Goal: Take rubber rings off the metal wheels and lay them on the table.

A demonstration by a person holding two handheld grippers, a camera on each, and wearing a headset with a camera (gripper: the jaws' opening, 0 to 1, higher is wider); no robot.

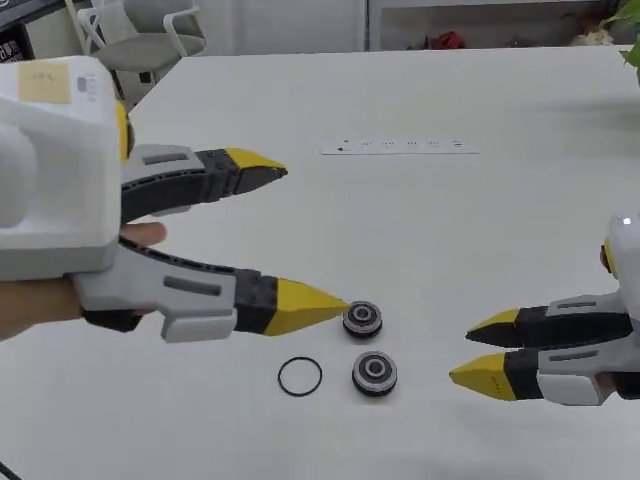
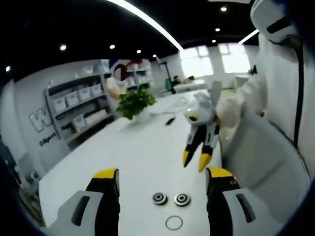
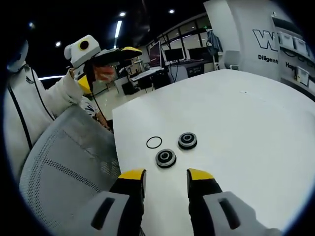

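left gripper point(image 1: 315, 240) wide open, empty | right gripper point(image 1: 460, 352) barely parted, empty | near wheel point(image 1: 375, 373) beside loose ring point(image 1: 300, 376), far wheel point(image 1: 362, 319) beyond | best: pin wheel, pinch rubber only

table point(image 1: 420, 230) — bare beyond wheels point(image 1: 362, 319) | ring point(image 1: 300, 377) lies left, seemingly apart

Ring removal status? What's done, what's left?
Done: one rubber ring lies loose on the table beside two wheels. In hand: nothing; the left gripper is wide open, a tip next to the far wheel, and the right gripper is open beside the near wheel. Left: both wheels show dark outer bands, so each probably has a ring to pull.
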